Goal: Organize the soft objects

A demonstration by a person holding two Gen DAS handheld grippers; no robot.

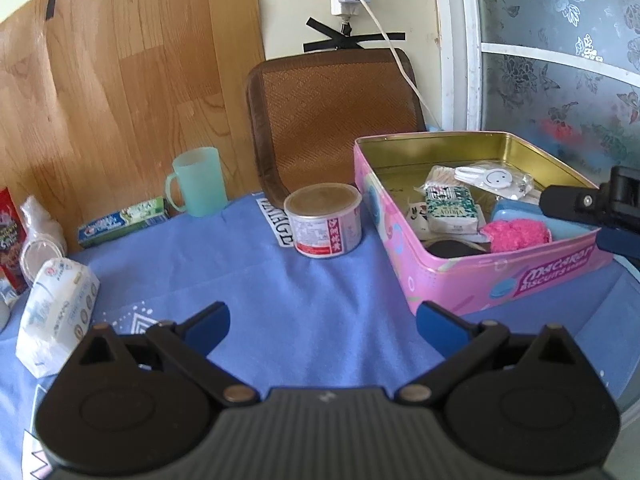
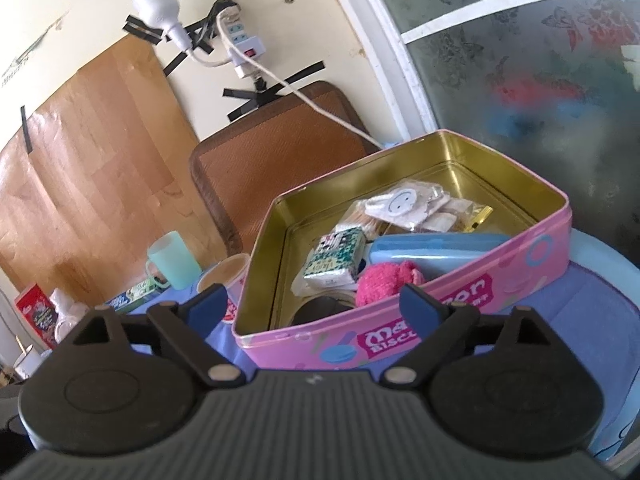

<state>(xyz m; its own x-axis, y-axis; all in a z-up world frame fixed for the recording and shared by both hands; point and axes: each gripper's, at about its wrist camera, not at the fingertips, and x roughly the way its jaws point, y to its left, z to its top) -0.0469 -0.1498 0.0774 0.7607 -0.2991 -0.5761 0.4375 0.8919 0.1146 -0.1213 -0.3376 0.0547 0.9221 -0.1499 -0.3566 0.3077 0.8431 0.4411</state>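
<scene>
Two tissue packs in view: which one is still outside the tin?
The large white tissue pack, lying on the blue cloth at the far left near the left claw. The small green-patterned pack already sits inside the pink tin.

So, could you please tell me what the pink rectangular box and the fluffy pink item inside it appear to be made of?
The pink rectangular box looks like thin printed metal: its bare inside is shiny gold and reflects light. The fluffy pink item looks like soft fuzzy fabric or yarn, matte with a loose pile; whether it is a sock or a cloth I cannot tell.
</scene>
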